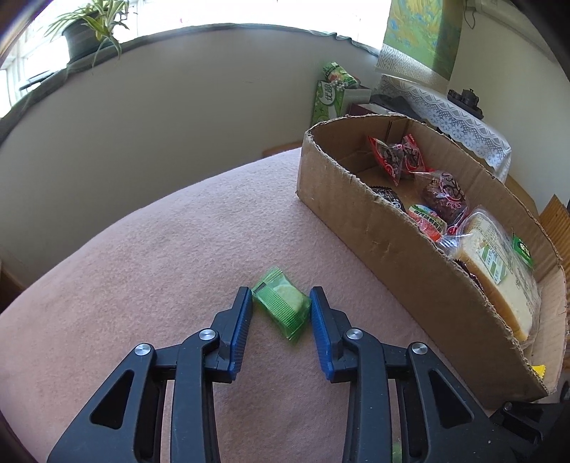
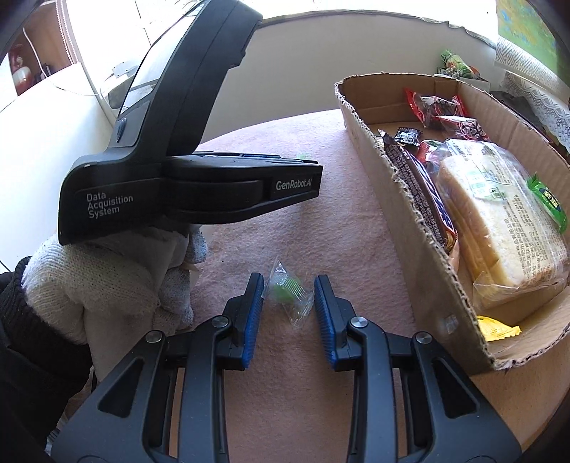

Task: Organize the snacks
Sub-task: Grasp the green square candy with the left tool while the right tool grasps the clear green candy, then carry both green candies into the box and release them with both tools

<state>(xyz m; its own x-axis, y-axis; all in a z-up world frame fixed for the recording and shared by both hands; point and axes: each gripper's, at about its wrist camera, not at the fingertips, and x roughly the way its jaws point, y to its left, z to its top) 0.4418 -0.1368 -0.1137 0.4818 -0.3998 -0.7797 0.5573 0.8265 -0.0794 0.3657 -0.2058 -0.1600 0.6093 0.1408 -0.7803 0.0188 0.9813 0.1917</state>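
Observation:
A green wrapped cake snack [image 1: 283, 306] lies on the pink cloth between the blue pads of my left gripper [image 1: 281, 302]; the jaws touch its sides. A small clear wrapper with a green candy [image 2: 288, 290] lies between the pads of my right gripper [image 2: 289, 290], whose jaws stand a little apart around it. A cardboard box [image 1: 356, 213] to the right holds several snacks: red packets [image 1: 399, 156], a wrapped bread slice [image 1: 495, 267] and a chocolate bar [image 2: 420, 192]. The box also shows in the right wrist view [image 2: 409, 213].
The left gripper's black body [image 2: 185, 178], held by a white-gloved hand [image 2: 99, 285], fills the left of the right wrist view. A green tissue box [image 1: 329, 98] and a lace-covered table [image 1: 452, 110] stand behind the box. A potted plant [image 1: 89, 28] sits on the windowsill.

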